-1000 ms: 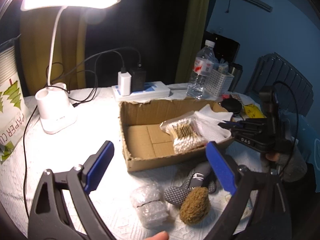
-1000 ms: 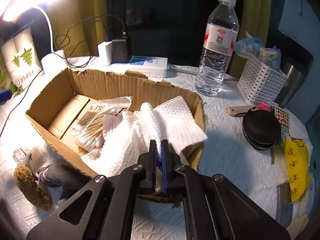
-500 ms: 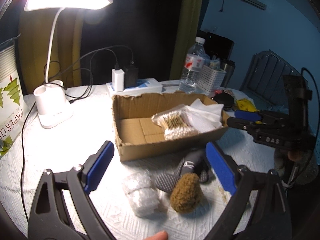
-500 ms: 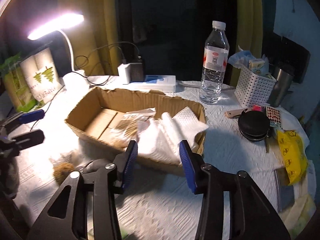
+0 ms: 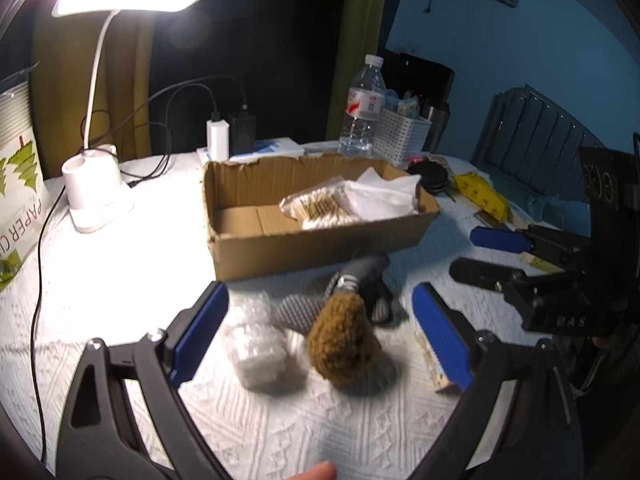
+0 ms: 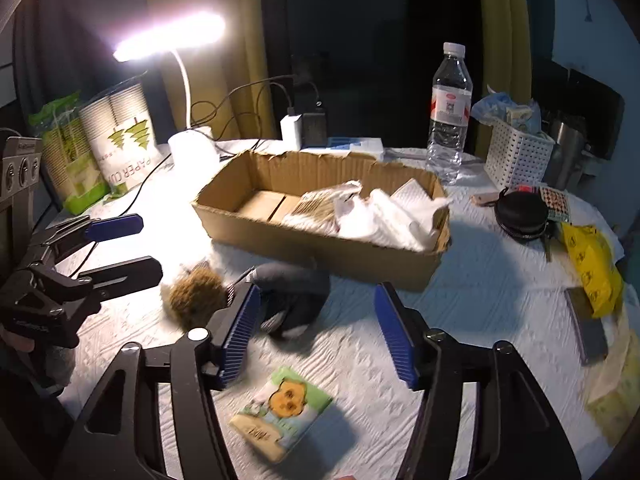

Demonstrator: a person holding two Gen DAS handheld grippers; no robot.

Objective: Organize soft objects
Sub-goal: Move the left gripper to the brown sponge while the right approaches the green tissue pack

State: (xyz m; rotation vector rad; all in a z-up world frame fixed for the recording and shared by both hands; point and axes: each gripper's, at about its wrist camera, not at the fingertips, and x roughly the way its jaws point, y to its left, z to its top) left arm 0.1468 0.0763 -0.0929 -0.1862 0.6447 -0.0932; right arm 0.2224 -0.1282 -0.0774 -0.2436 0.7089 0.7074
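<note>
Cardboard box (image 6: 320, 248) sits mid-table on a white embossed tablecloth (image 5: 120, 264), already holding a bag of cotton swabs (image 5: 320, 210) w/ white cloths (image 6: 384, 216) bunched at its right end, one corner draped over the rim. Still outside, just in front of the box: a brown fuzzy sponge (image 5: 342, 344), grey sock (image 5: 360, 280) touching it from behind, and a clear plastic packet (image 5: 256, 344) just left of the sponge. Left gripper (image 5: 320, 332) hovers over that cluster w/ jaws spread wide, blue pads either side of sponge & packet, not touching either; nothing gripped. Right gripper (image 6: 316, 336) hangs above bare cloth in front of the box, jaws opening, nothing btwn them; sock sits just beyond its left pad. Small tissue pack w/ a cartoon face (image 6: 282, 412) lies on the table below the right gripper, close to the camera. Far side: lit desk lamp (image 5: 100, 188), power strip w/ chargers (image 6: 304, 130), water bottle (image 6: 448, 116), white basket (image 6: 516, 156). Right of the box: black round case (image 6: 520, 212) & yellow packet (image 6: 592, 272). Paper cup sleeve (image 6: 120, 140) stands at left edge. Fingertip (image 5: 316, 472) peeks in at bottom of left wrist view.
</note>
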